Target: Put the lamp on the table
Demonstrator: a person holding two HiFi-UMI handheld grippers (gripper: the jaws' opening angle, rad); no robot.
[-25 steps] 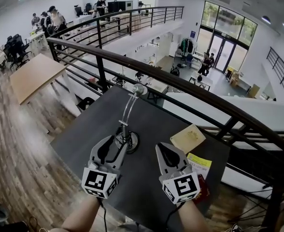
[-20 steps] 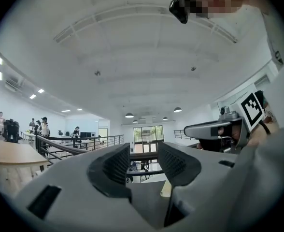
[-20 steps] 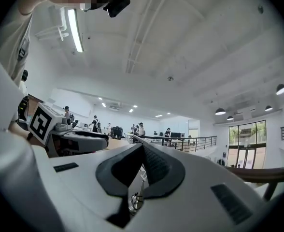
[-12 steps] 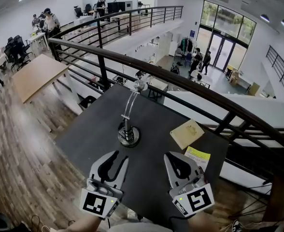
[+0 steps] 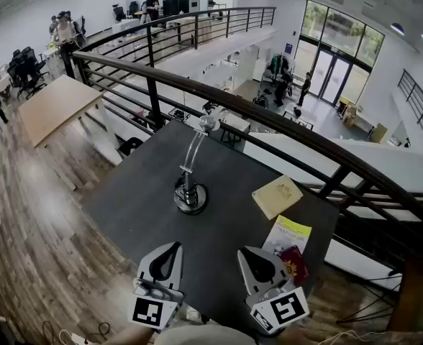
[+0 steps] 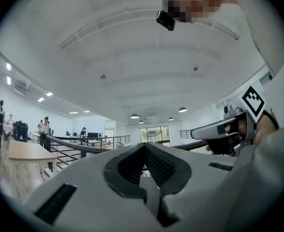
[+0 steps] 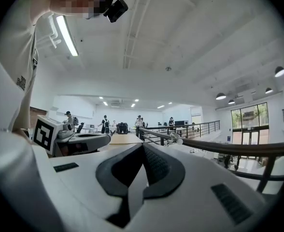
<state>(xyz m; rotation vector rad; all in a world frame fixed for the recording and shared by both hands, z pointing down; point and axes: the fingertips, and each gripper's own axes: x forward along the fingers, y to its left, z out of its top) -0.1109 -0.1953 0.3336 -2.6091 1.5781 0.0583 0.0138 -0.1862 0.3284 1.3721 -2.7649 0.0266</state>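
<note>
Now the lamp [image 5: 190, 197] stands beyond the fingers [image 5: 165, 261].

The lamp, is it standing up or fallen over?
Standing up: the lamp rests on its round base on the dark table, neck rising.

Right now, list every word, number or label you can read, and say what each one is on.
No text reads clearly in any view.
Yellow-and-white booklet: print too small to read.
Tan pad: faint mark, too blurred to read.
Marker cubes: square code patterns only, no letters.
</note>
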